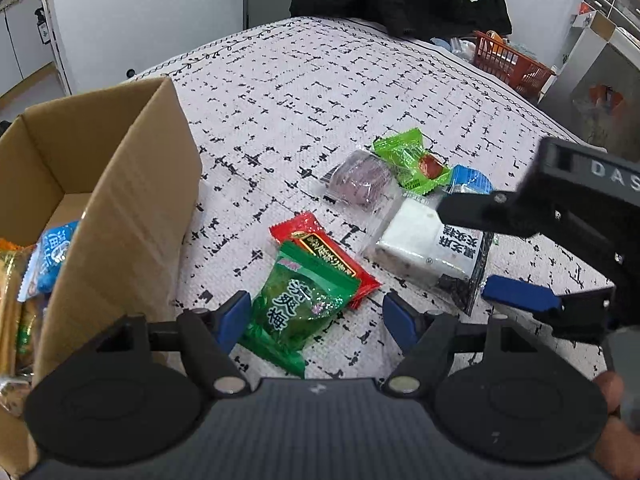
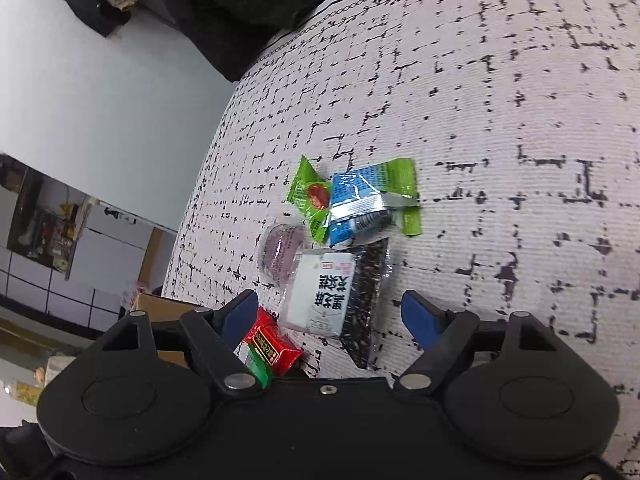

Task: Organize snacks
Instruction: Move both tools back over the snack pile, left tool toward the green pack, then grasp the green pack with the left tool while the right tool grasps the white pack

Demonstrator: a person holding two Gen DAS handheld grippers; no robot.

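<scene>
Cardboard box (image 1: 116, 184) stands at far left on the tabletop (image 1: 304, 92), top open, w/ several snack packs inside incl. a blue one (image 1: 56, 256). Just right of the box, the left tool (image 1: 316, 312) hangs low over a dark green plum-candy pack (image 1: 304, 300); its blue pads sit either side of the pack w/ gaps, jaws apart, nothing clamped. That green pack overlaps a red pack (image 1: 324, 248) lying under its far end. Further right is a cluster: a purple cake in a clear wrapper (image 1: 360, 180), a bright green pack (image 1: 408, 160), a small blue pack (image 1: 470, 180), and a white-and-black sesame pack (image 1: 432, 248) nearest the camera. At far right the right tool (image 1: 472, 248) reaches in over the sesame pack, jaws apart; in its own view the pads straddle that pack (image 2: 324, 296) w/o touching it. Orange basket (image 1: 508, 60) sits at the tabletop's far right edge.
</scene>
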